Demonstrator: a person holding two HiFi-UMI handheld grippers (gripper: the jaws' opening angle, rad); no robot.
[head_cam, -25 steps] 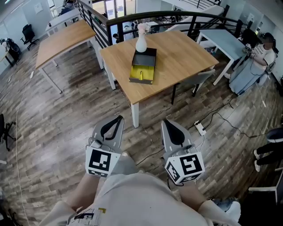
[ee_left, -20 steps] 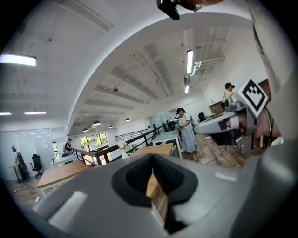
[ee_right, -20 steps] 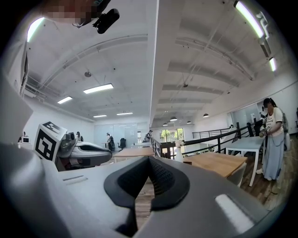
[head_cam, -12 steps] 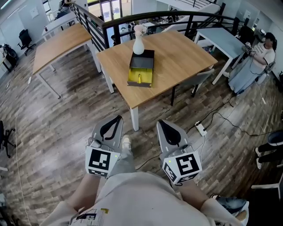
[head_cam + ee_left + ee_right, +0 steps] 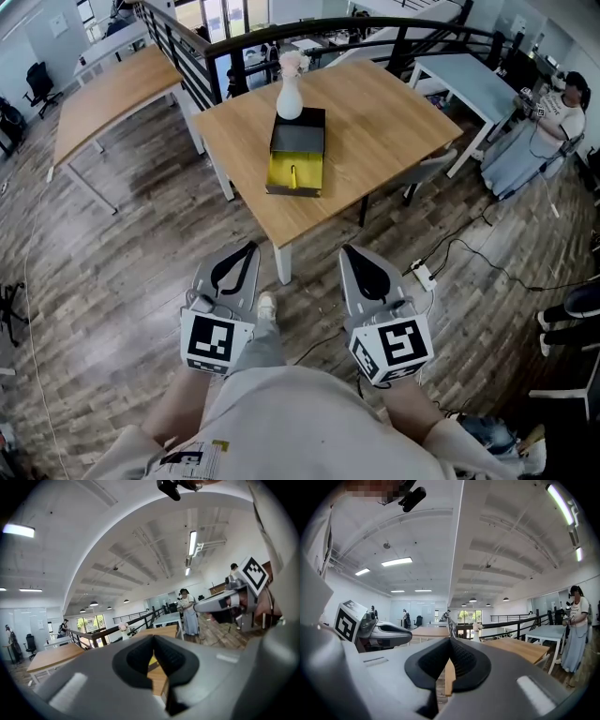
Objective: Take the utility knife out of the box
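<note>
A black box (image 5: 298,133) with a yellow pulled-out tray (image 5: 294,175) lies on the wooden table (image 5: 375,131) ahead in the head view. A small yellow utility knife (image 5: 292,174) lies in the tray. A white bottle (image 5: 289,98) stands at the box's far end. My left gripper (image 5: 251,249) and right gripper (image 5: 349,251) are held side by side over the floor, well short of the table. Both are shut with nothing between the pads. The left gripper (image 5: 153,639) and the right gripper (image 5: 449,641) point towards the table, each showing its pads together.
A grey chair (image 5: 422,172) is tucked under the table's right side. A power strip (image 5: 423,275) and cables lie on the wood floor to the right. A black railing (image 5: 309,30) runs behind the table. More tables (image 5: 112,89) stand left and right, and a person (image 5: 548,127) stands far right.
The table and box have come closer and shifted lower in the head view. Both grippers moved forward together and stay shut.
</note>
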